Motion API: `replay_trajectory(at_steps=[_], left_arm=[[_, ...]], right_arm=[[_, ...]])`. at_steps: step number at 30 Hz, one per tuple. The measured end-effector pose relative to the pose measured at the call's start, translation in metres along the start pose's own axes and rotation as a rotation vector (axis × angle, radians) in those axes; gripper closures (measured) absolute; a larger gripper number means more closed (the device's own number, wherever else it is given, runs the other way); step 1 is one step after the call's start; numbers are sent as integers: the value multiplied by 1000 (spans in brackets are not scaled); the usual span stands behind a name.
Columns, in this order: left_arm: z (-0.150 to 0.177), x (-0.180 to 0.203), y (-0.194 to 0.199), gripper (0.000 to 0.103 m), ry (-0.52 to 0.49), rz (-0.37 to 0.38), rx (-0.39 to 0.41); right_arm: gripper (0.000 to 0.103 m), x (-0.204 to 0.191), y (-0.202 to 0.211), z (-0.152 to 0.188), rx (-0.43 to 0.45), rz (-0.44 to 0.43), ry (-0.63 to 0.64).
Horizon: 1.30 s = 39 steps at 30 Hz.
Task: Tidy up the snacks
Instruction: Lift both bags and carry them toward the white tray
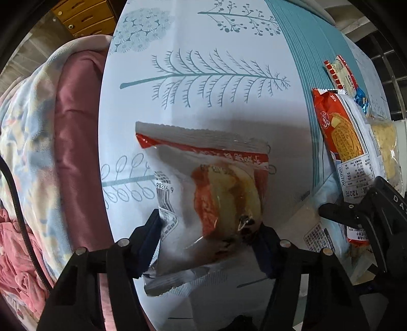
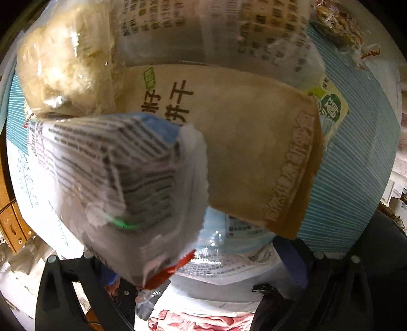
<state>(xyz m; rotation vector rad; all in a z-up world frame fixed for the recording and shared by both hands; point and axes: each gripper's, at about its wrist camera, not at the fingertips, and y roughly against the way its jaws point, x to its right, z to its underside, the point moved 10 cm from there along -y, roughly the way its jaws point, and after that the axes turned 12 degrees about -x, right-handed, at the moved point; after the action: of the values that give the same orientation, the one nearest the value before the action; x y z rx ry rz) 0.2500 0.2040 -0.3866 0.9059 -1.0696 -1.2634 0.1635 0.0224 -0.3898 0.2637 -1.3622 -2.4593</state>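
In the left wrist view my left gripper (image 1: pixel 209 242) is shut on a clear cake packet with a red band (image 1: pixel 216 193), held over the white leaf-print tablecloth (image 1: pixel 203 84). My right gripper (image 1: pixel 356 216) shows at the right edge among a pile of snacks, next to a red and white biscuit pack (image 1: pixel 343 142). In the right wrist view my right gripper (image 2: pixel 193 257) has its jaws wide apart; a white and red wrapper (image 2: pixel 122 183) lies over its left finger, with a brown paper snack bag (image 2: pixel 254 152) and a bread packet (image 2: pixel 66 63) ahead.
A red striped snack (image 1: pixel 340 73) and a blue wrapper (image 1: pixel 362 98) lie further back on the teal striped cloth (image 1: pixel 305 51). Pink and floral blankets (image 1: pixel 51 152) lie off the table's left edge. A wooden drawer unit (image 1: pixel 84 15) stands behind.
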Motion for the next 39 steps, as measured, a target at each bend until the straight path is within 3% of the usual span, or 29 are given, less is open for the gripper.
replay_trajectory(at_steps=[8, 18, 30, 39], left_arm=[[4, 0, 3, 45, 10, 1, 9], [12, -6, 2, 52, 21, 41, 6], [52, -10, 8, 53, 10, 61, 15], [88, -16, 23, 53, 11, 67, 46]], right_arm=[[0, -4, -4, -3, -26, 38, -2], [0, -11, -10, -15, -87, 10, 24], [4, 10, -10, 4, -50, 2, 121], [8, 41, -22, 26, -138, -8, 91]])
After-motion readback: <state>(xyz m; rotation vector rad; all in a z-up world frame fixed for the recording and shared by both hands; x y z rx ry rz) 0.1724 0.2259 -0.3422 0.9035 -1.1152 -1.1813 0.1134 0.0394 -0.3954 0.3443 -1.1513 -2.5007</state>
